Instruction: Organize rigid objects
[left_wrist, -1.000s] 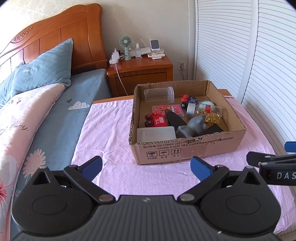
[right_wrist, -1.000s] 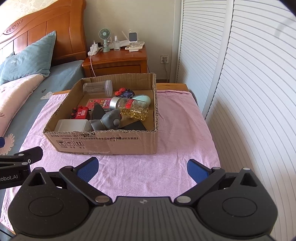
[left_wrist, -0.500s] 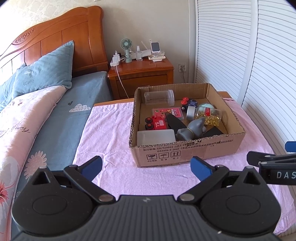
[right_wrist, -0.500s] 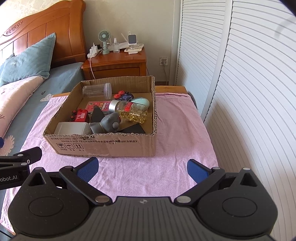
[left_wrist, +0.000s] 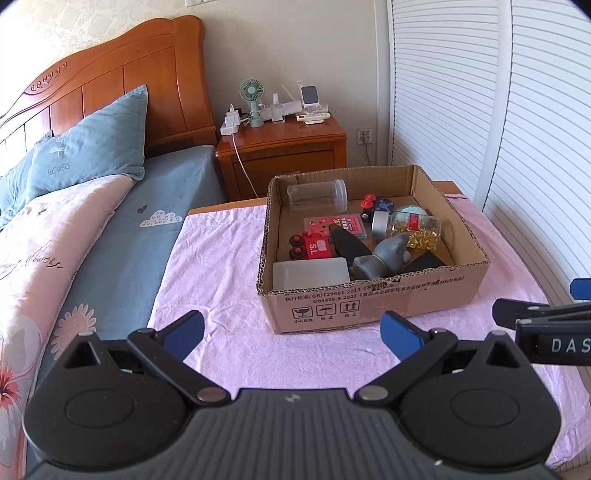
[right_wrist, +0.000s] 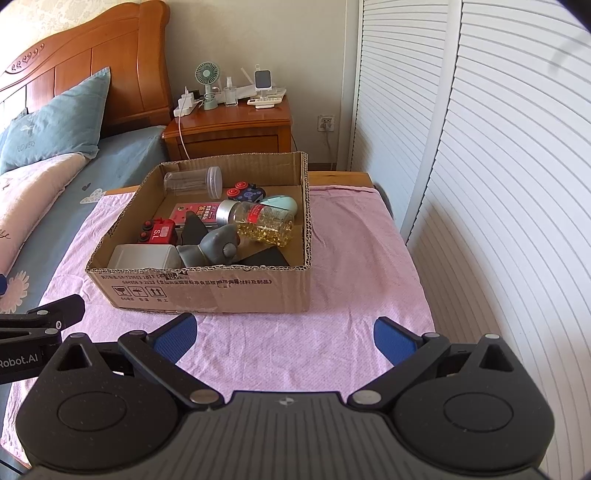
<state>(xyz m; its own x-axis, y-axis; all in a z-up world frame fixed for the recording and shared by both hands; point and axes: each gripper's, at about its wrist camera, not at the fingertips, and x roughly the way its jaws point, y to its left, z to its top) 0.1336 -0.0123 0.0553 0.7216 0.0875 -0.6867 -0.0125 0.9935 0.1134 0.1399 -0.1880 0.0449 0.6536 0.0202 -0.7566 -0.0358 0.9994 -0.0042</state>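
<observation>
Moved: both grippers have backed away from the cardboard box (left_wrist: 373, 295); it looks smaller.
Box: open-topped, on the pink-clothed table (right_wrist: 332, 343), holding jars and toys.
Left gripper (left_wrist: 291, 332): jaws apart, empty.
Right gripper (right_wrist: 284, 332): jaws apart, empty.

Matt corrugated cardboard box (left_wrist: 373, 295) on rough pink cloth (left_wrist: 221, 258).

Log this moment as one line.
left tongs: open, empty | right tongs: open, empty | box: full, on pink cloth | nothing grasped
</observation>
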